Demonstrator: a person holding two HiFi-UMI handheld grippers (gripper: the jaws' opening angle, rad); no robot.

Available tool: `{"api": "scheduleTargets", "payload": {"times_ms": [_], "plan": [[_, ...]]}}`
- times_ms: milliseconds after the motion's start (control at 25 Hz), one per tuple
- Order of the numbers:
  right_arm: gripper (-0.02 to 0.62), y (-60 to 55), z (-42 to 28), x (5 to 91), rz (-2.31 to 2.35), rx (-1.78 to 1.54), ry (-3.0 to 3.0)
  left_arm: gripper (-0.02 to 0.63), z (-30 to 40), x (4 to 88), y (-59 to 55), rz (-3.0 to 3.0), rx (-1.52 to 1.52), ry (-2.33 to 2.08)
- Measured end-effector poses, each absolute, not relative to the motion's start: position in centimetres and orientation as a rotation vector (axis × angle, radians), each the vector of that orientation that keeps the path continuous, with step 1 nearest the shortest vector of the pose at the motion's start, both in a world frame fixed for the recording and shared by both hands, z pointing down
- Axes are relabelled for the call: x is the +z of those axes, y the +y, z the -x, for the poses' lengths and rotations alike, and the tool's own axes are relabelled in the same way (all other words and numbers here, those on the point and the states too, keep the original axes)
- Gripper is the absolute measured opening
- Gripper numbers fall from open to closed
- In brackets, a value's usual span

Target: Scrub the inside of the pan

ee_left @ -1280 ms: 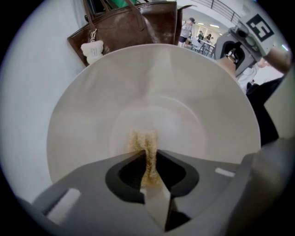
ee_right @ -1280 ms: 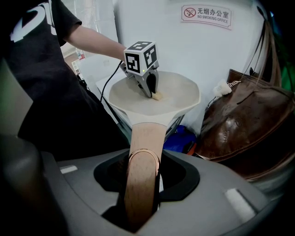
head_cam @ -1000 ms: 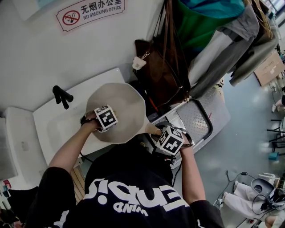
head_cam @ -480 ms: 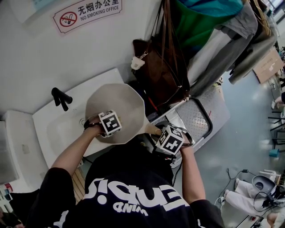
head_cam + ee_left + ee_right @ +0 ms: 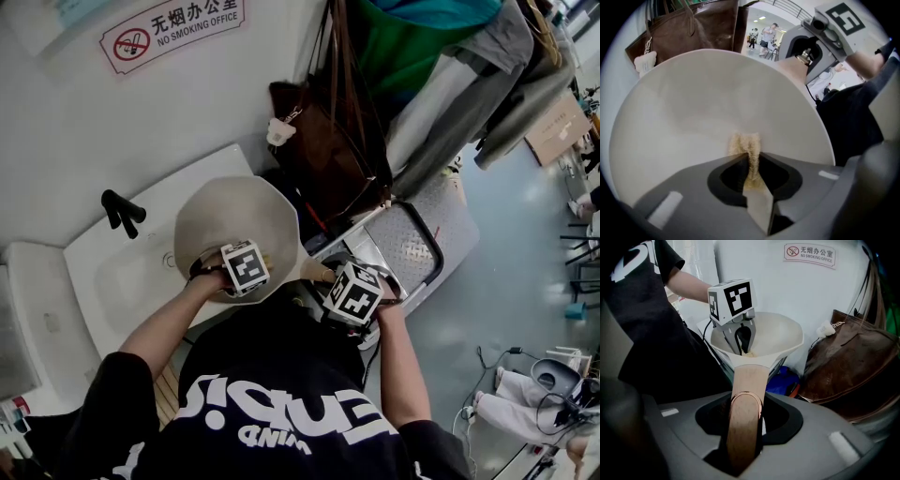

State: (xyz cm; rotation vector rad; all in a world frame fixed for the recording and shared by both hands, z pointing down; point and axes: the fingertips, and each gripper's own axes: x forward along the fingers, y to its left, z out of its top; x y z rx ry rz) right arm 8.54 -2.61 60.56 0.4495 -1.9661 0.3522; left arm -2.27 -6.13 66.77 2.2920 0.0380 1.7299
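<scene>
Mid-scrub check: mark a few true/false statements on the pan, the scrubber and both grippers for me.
1. The right gripper is shut on the pan's handle. True.
2. The left gripper is empty. False: its jaws pinch a tan scrubber.
3. The scrubber touches the pan's inside. True.
4. The pan's inside is black. False: it is pale beige.
</scene>
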Motion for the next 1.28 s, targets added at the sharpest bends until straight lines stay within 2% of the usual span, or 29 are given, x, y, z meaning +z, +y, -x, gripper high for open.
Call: {"api": "scheduleTargets", "payload": {"times_ms": [240,920,1280], "plan": [[0.161,-2.4,-8.8,60.8,-0.458,0.363,-1.958,0.066,2.4,67.2,-7.0,-2.243,1.695,-0.032],[0.161,-2.1,-8.9,61.3,-0.46,0.378,-1.969,0.067,0.0,65.0,-5.5,-2.144,1.204,0.021],[0.163,-2.3,-9.0,61.2,-0.45,0.364,-2.0,0.067,-0.3,63.6,-6.0,-2.149,1.051,-0.004]]}}
